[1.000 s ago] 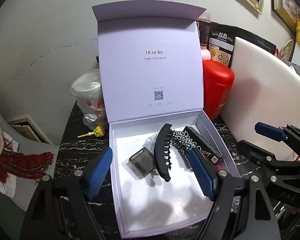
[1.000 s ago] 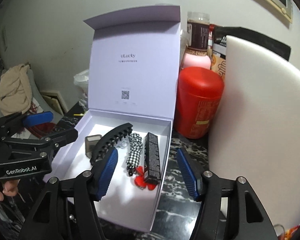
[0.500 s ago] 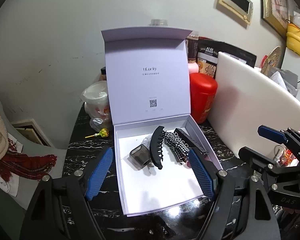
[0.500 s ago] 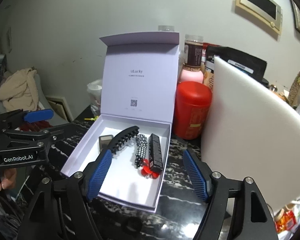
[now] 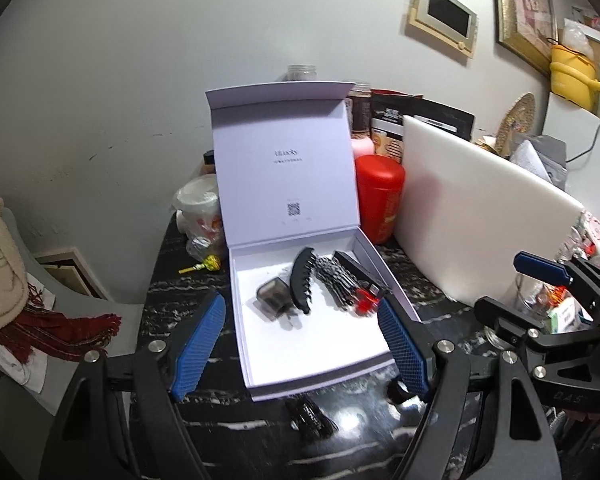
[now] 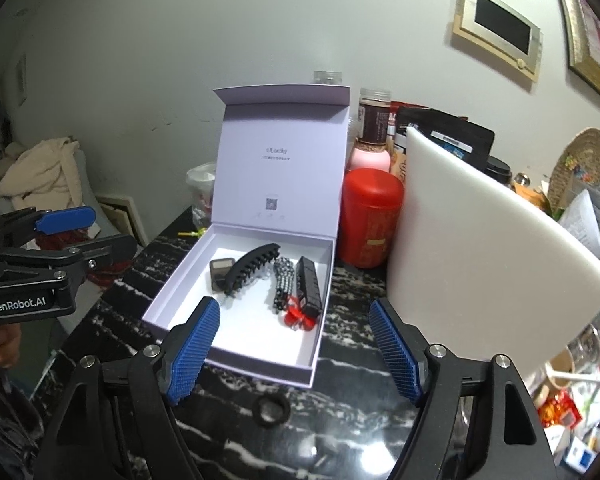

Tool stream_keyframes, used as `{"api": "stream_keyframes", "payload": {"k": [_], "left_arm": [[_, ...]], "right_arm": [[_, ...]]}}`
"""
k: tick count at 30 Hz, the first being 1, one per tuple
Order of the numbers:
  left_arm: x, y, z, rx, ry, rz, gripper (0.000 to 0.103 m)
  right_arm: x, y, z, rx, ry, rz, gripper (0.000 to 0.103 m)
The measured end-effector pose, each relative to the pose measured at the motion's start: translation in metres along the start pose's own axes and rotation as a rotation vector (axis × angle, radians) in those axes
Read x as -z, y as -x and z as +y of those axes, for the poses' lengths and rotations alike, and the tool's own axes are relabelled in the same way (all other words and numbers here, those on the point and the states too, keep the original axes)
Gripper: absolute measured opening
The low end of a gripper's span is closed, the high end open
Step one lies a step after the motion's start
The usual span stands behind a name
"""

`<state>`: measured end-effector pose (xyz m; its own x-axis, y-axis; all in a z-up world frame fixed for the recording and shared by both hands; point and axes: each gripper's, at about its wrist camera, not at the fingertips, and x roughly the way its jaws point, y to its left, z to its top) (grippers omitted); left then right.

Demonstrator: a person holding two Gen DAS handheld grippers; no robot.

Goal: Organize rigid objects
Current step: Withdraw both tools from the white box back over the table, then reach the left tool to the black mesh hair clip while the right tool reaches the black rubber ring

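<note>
the open lilac box (image 6: 236, 346) on the black marble tabletop (image 6: 356, 364) already holds a grey case (image 6: 221, 273), a black claw clip (image 6: 252, 267), a checked hair tie (image 6: 282, 284) and a black bar clip (image 6: 309, 286). a small black ring (image 6: 271, 407) lies outside, likely left. the left tool (image 5: 300, 344) is spread and empty; the right tool (image 6: 296, 344) is opening, empty.

Left hand-held gripper (image 5: 302, 352) wide open and empty, right hand-held gripper (image 6: 296, 354) jaws opening, empty
</note>
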<state>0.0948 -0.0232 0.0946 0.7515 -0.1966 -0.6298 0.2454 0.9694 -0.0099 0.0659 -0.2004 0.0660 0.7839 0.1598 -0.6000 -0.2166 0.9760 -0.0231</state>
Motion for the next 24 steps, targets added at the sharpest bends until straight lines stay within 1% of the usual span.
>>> {"api": "stream_keyframes", "payload": {"k": [4, 8, 11, 14, 19, 22, 24], "left_arm": [[0.01, 0.01, -0.005, -0.009, -0.013, 0.0, 0.079], [0.022, 0.019, -0.008, 0.004, -0.007, 0.01, 0.079], [0.032, 0.024, -0.006, -0.008, 0.01, 0.017, 0.08], [0.041, 0.029, -0.004, -0.018, 0.022, 0.026, 0.081], [0.057, 0.037, -0.002, -0.036, 0.022, 0.034, 0.082], [0.067, 0.039, -0.002, -0.03, 0.022, 0.047, 0.086], [0.072, 0.039, -0.003, -0.026, 0.02, 0.053, 0.093]], "right_arm": [[0.009, 0.012, 0.006, -0.001, 0.004, -0.008, 0.08], [0.02, 0.023, 0.014, 0.001, 0.013, -0.014, 0.082], [0.028, 0.031, 0.019, 0.003, 0.017, -0.013, 0.082], [0.038, 0.039, 0.022, 0.005, 0.011, -0.009, 0.086], [0.056, 0.046, 0.027, 0.008, 0.002, 0.007, 0.087], [0.067, 0.048, 0.03, 0.007, -0.007, 0.016, 0.088], [0.074, 0.048, 0.033, 0.014, -0.009, 0.018, 0.09]]}}
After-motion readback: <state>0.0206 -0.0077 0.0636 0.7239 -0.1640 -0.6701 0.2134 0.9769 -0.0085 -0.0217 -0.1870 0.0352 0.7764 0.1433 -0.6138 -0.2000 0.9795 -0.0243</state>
